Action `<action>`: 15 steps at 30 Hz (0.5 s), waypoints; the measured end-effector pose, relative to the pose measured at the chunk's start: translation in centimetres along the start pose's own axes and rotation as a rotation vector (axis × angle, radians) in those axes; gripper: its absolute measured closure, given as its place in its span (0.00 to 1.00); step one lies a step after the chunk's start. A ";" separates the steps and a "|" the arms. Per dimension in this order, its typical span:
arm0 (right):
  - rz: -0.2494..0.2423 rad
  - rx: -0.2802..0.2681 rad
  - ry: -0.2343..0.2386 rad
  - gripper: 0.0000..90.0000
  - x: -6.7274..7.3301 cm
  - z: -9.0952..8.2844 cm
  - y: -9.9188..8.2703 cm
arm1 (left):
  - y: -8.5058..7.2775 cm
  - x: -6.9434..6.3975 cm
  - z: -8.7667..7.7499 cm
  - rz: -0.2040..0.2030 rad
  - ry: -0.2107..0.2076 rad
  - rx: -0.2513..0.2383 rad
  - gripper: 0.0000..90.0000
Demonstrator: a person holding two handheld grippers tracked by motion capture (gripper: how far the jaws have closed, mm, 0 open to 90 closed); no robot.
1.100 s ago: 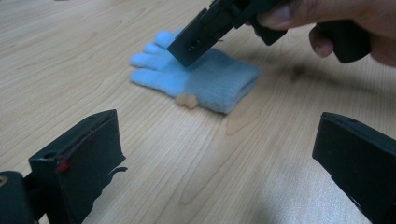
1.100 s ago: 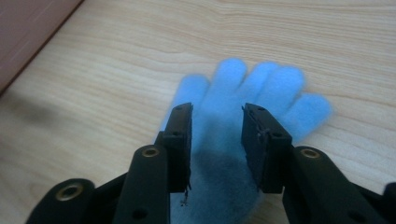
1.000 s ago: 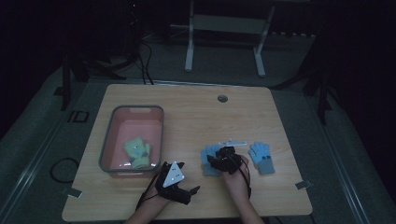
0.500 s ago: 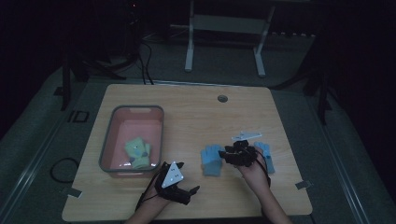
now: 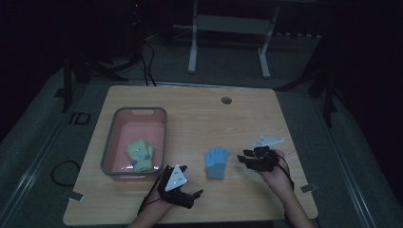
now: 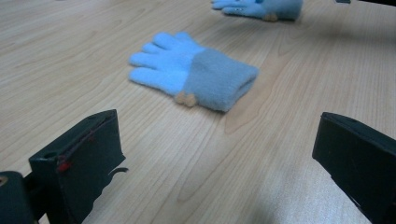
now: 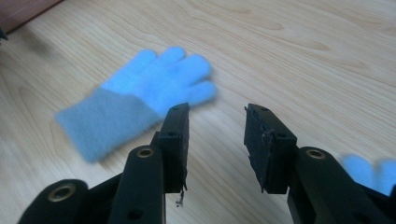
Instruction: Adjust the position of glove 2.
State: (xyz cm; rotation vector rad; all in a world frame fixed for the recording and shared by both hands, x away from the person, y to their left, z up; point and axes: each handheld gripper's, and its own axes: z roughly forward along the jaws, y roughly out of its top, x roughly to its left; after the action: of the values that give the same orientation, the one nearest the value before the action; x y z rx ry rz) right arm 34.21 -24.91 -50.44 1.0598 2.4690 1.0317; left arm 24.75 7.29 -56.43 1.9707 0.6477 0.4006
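1. Landmark: the light blue knitted glove with a grey-blue cuff [image 5: 216, 163], flat on the pale wooden table [image 5: 228, 123], near its middle. Every place below is given from this glove.
2. Long axis: in the high view its fingers point to the table's far edge and its cuff towards the person. It lies straight, not bunched.
3. Left gripper [image 5: 196, 194]: just off the cuff end, on the person's side and a little left. Jaws spread wide with only bare wood between them. In the left gripper view [image 6: 219, 123] the glove [image 6: 191, 77] lies dead ahead and crosswise, cuff to the right.
4. Right gripper [image 5: 244, 159]: just right of the glove, level with its palm. Jaws partly apart and have just been closing, with nothing between them. In the right gripper view [image 7: 217, 116] the glove [image 7: 140, 98] sits ahead and to the left, finger ends closest to the jaw tips.
5. A second light blue knitted glove [image 6: 266, 7] lies beyond the landmark glove on the right gripper's side. Its fingertips peek out low beside that gripper [image 7: 369, 172].
6. Left of the glove, well apart: a grey-rimmed pink plastic bin [image 5: 164, 137] holding a yellow-green knitted glove [image 5: 141, 154].
7. Judgement: both grippers are close. The left meets the cuff end, the right meets the glove's side.
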 end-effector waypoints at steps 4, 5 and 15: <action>0.006 -0.001 0.007 0.64 -2.3 -1.5 -1.2 | 0.0 0.0 0.0 -0.001 0.000 -0.001 0.02; 0.006 -0.001 0.007 0.64 -2.3 -1.5 -1.2 | 0.0 0.0 0.0 0.002 0.002 0.003 0.02; -0.046 0.038 0.001 0.64 -6.0 -3.1 -4.0 | 0.0 -0.1 0.1 0.002 0.001 0.006 0.02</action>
State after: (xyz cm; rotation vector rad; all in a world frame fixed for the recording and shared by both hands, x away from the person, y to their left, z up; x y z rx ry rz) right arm 34.78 -32.66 -51.22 1.0088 2.5112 0.9762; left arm 24.68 7.18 -56.50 1.9769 0.6483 0.4020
